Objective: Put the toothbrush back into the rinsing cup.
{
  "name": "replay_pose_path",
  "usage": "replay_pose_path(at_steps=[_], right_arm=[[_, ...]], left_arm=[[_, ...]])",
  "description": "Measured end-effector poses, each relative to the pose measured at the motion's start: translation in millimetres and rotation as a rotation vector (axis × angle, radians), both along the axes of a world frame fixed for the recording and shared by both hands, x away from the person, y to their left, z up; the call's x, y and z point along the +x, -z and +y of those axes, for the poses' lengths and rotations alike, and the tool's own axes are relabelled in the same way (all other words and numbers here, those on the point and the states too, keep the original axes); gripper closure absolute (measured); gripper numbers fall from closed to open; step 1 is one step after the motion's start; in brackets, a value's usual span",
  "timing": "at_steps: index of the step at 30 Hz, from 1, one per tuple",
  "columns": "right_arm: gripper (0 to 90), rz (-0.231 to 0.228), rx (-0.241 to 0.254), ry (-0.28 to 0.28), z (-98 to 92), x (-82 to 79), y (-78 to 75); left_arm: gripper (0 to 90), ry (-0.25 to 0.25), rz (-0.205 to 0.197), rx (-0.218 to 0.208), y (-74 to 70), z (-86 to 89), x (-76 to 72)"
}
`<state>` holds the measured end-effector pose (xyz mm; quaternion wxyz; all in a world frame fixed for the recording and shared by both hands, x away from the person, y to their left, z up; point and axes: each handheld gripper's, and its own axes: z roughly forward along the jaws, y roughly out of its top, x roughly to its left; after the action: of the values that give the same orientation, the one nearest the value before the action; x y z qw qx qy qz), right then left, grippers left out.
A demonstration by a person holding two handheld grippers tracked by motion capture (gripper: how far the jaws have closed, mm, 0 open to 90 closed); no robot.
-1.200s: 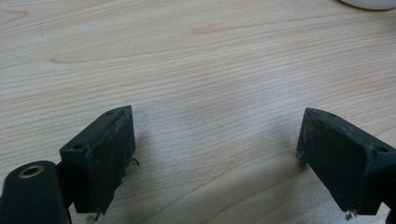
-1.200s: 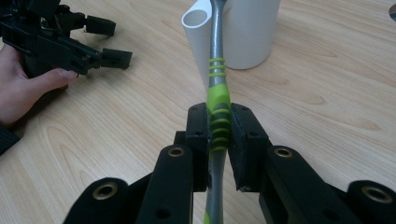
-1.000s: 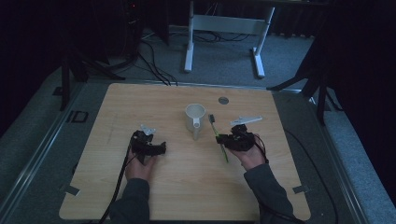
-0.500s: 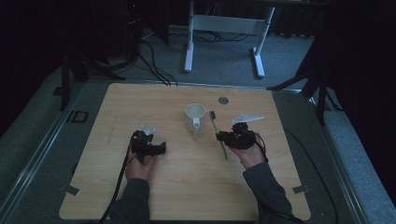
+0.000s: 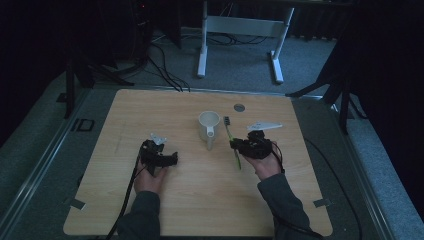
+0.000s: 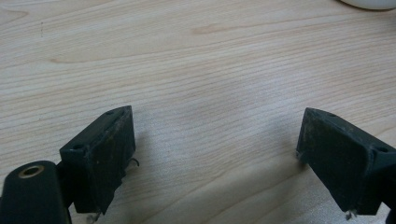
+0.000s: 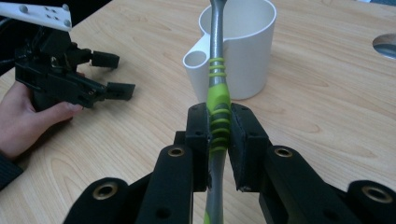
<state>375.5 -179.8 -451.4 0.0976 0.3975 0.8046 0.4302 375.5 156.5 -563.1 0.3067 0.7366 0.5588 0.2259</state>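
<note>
- Toothbrush (image 7: 218, 109): a slim handle of grey and lime-green plastic, ribbed with raised green bands at the grip, is seen clamped between the 2 black jaws of the right gripper (image 7: 219, 123); in the high view it is held just right of the cup, its dark head end toward the far edge of the table.
- Cup (image 7: 238, 46): a white, smooth-walled cylinder with a small tube-shaped holder moulded onto its side is shown standing upright on the table, directly beyond the toothbrush.
- Table (image 5: 200, 200): a pale, matt wooden top with fine straight grain and rounded corners is shown.
- Left gripper (image 6: 215, 154): 2 blocky black jaws with worn, scuffed pads are held wide apart over bare wood, nothing between them; it is gripped in the left hand (image 5: 147, 177).
</note>
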Motion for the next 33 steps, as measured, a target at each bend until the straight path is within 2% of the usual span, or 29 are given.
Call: replay_pose_path(at_steps=[33], right_arm=[[78.7, -0.063, 0.091, 0.036, 3.4, 4.3, -1.1]], left_arm=[[11.8, -0.001, -0.001, 0.0, 0.1, -0.1, 0.0]])
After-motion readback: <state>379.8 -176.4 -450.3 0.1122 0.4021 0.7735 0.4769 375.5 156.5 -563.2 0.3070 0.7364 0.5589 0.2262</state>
